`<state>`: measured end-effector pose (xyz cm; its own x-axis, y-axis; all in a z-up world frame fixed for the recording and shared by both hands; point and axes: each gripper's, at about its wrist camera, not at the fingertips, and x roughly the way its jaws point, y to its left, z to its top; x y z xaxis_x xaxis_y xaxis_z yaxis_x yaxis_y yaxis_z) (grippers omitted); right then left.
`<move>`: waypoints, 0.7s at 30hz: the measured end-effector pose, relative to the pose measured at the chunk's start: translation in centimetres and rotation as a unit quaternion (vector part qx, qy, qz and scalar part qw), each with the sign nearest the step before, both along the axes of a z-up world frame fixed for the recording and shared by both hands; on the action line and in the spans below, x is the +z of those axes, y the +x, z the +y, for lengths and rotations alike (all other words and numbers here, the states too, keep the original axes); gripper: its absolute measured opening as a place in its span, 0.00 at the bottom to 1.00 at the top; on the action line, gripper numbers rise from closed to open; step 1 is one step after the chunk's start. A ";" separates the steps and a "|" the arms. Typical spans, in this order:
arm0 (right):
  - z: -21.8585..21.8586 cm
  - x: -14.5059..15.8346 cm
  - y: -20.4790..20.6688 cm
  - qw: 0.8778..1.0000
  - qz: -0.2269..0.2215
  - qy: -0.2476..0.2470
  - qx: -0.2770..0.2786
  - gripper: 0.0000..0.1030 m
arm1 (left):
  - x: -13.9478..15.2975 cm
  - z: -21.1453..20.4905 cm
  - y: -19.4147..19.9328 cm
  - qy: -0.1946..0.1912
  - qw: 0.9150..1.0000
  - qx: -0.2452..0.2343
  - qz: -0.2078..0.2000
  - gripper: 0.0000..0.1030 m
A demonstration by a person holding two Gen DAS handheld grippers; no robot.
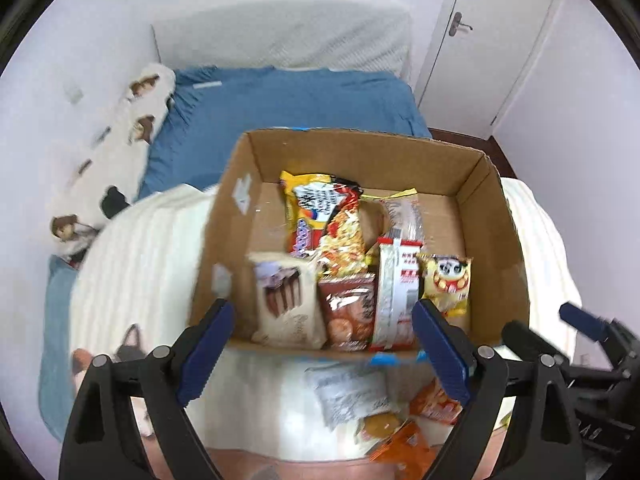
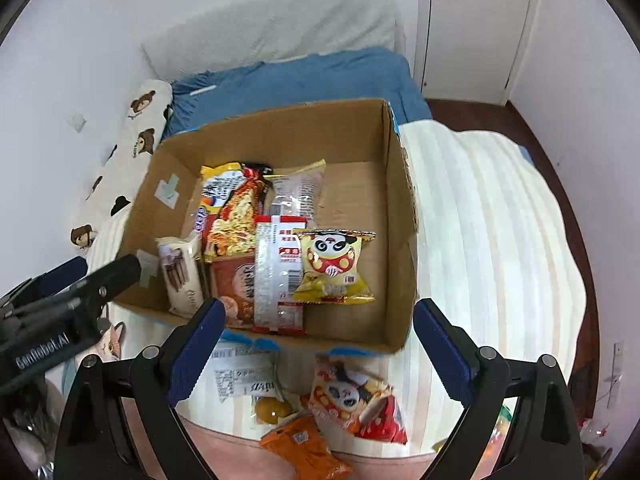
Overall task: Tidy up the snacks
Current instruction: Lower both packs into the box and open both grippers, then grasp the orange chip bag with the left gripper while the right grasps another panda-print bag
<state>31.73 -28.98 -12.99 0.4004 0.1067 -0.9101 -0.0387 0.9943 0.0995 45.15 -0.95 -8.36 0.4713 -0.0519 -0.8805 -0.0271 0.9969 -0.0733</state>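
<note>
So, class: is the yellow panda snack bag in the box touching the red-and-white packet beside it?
Touching. The right wrist view shows the yellow panda bag overlapping the red-and-white packet's right edge, no cardboard between them.

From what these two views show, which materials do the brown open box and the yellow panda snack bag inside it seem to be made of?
The brown open box looks like corrugated cardboard: matte walls, raw cut rims, bits of tape. The yellow panda snack bag appears to be glossy plastic or foil film, judging by its crimped, shiny ends and wrinkles.

Bed (image 2: 480, 216) w/ cream striped blanket is carrying the cardboard box (image 2: 396, 216); loose snack packets (image 2: 352, 396) are lying near, bear-print pillow (image 2: 140, 128) sitting far left.
</note>
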 end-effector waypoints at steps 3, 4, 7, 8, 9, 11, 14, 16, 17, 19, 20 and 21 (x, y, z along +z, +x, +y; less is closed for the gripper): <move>0.3 1.3 -1.9 1.000 -0.014 0.001 0.005 0.94 | 1.0 0.4 -2.3 0.013 1.000 -0.002 -0.024 0.88; 0.5 1.7 -2.6 1.000 -0.019 0.001 0.007 0.94 | 1.3 0.6 -2.8 0.014 0.999 -0.002 -0.029 0.88; 0.6 3.1 -4.6 0.999 -0.035 0.001 0.010 0.94 | 2.1 0.9 -4.7 0.017 0.999 -0.001 -0.041 0.88; 0.8 3.4 -5.1 0.999 -0.040 0.002 0.011 0.94 | 2.4 1.0 -5.3 0.016 0.999 0.000 -0.046 0.88; 0.8 3.9 -5.9 0.999 -0.046 0.003 0.012 0.94 | 2.7 1.1 -5.9 0.015 0.999 0.000 -0.050 0.88; 0.9 4.7 -7.3 0.998 -0.056 0.006 0.013 0.94 | 3.2 1.1 -6.9 0.017 0.998 0.000 -0.056 0.88; 0.8 5.6 -8.8 0.998 -0.064 0.023 0.017 0.94 | 3.6 1.3 -8.4 0.012 0.998 0.002 -0.057 0.88; 0.4 5.9 -9.9 0.996 -0.070 0.045 0.016 0.94 | 3.7 1.4 -9.3 0.008 0.998 0.005 -0.056 0.88; 0.1 6.0 -10.2 0.996 -0.071 0.051 0.014 0.94 | 3.6 1.4 -9.7 0.008 0.998 0.006 -0.056 0.88; -0.8 5.7 -10.9 0.995 -0.069 0.067 0.007 0.94 | 2.8 1.3 -10.3 0.005 0.999 0.008 -0.044 0.88; -1.6 5.3 -11.2 0.995 -0.066 0.078 0.001 0.94 | 2.2 1.3 -10.5 0.002 0.999 0.009 -0.037 0.88; -2.0 4.9 -11.3 0.995 -0.061 0.079 -0.001 0.94 | 1.2 1.1 -10.7 0.000 1.000 0.011 -0.026 0.88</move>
